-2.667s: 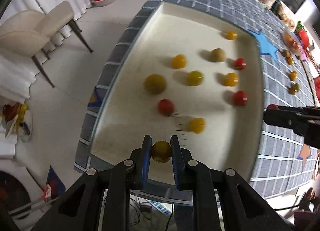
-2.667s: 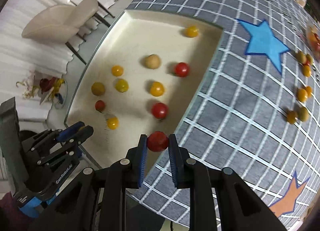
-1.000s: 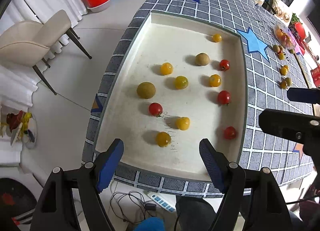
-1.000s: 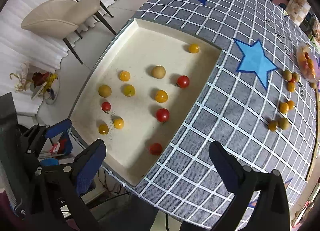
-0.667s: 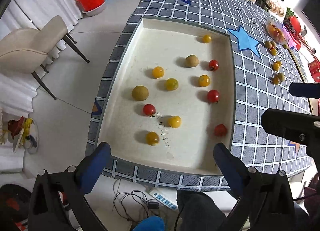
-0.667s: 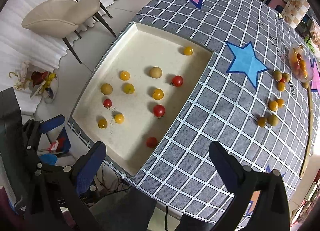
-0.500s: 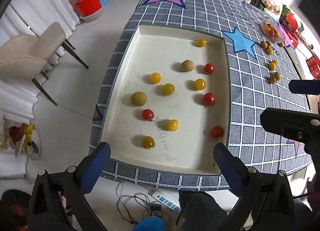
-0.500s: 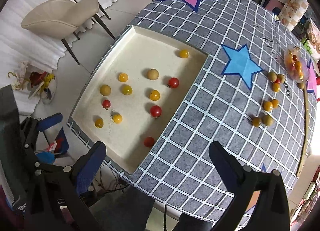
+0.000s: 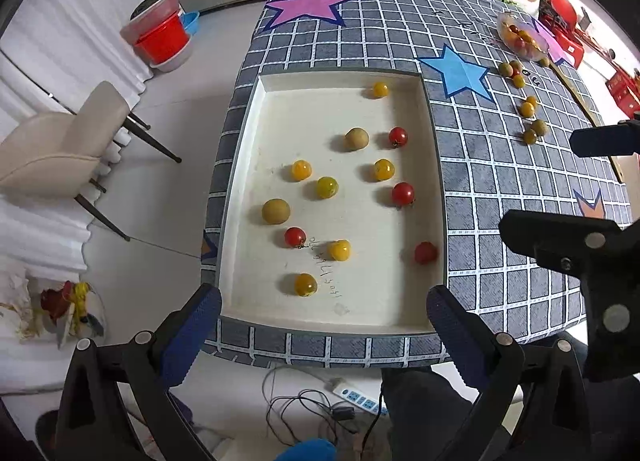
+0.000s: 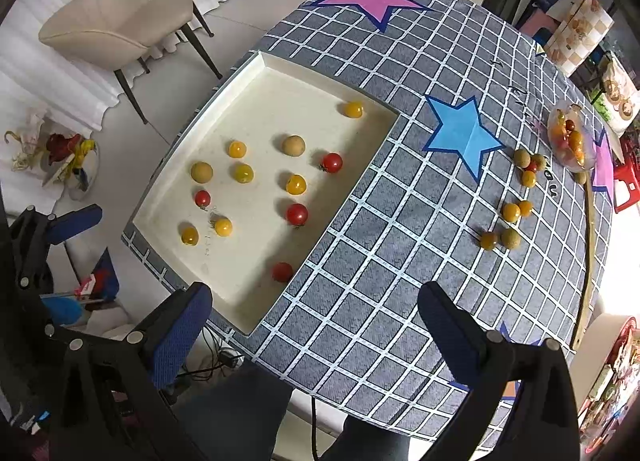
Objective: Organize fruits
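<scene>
Twelve small round fruits lie spread over the floor of a shallow cream tray set on a table with a grey checked cloth. They are glossy cherry tomatoes in red, orange-yellow and greenish yellow, plus two larger dull tan-green fruits with a matt skin. In the left wrist view, taking the tray's centre as the clock's middle, a lone yellow tomato sits at 12 o'clock near the far rim, a tan fruit and a red tomato lie just beside each other at about 1 o'clock, and a second tan fruit lies at 8 o'clock. A red tomato rests close to the right wall at 4 o'clock, and an orange one at 6 o'clock is nearest the front rim. None of the fruits touch.

More fruit lies loose on the cloth well to the right of the tray, in small clusters beyond a blue star, with a clear bowl of tomatoes farther off at the table's edge.

Both grippers hang above the table, pointing down. The left gripper has its blue-padded jaws spread wide with nothing between them; the right gripper is likewise spread wide and empty, over the tray's near right corner.
</scene>
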{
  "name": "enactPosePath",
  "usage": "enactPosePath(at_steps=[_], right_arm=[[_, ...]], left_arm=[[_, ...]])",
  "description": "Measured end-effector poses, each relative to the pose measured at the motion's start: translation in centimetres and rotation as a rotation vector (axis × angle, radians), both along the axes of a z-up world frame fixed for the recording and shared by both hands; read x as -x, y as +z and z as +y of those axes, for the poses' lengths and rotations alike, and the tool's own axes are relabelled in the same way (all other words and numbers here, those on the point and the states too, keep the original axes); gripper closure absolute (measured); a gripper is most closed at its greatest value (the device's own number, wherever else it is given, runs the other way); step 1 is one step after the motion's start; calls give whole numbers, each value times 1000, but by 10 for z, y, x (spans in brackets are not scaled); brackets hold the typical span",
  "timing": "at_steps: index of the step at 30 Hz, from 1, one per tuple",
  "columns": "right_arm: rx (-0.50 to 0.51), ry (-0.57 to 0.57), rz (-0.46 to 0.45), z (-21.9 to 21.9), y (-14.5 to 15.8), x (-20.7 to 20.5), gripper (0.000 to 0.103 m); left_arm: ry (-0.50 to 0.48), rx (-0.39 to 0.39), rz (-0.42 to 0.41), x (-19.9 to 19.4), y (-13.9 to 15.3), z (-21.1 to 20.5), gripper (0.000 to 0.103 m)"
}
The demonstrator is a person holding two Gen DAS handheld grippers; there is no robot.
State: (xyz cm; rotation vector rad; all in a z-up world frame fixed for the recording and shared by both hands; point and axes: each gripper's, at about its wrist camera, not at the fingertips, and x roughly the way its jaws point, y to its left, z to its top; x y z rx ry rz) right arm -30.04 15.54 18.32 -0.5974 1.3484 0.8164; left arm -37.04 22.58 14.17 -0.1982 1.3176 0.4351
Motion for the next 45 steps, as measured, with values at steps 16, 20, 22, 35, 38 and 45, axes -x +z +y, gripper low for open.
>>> enactPosePath(at_steps=[16,20,22,35,38,45], right_arm=[[14,21,-11,2,-2,3,0],[16,23,-12,2,-2,4,0],[16,19,-12,3,-2,4,0],[21,29,-7,3,-4,2,0],[22,28,-7,3,-4,2,0],[22,34,-5,2,-4,2,0]], left_arm=[[9,-27,3,2,5,-1,0],[6,-33,5,1,5,-1,0],[2,-34,7,0,5,-2,0],[-11,-35,11,-2,4,-6,0],[-13,-35,13,-3,3,-7,0],[-14,-34,14,-4,2,-9,0]])
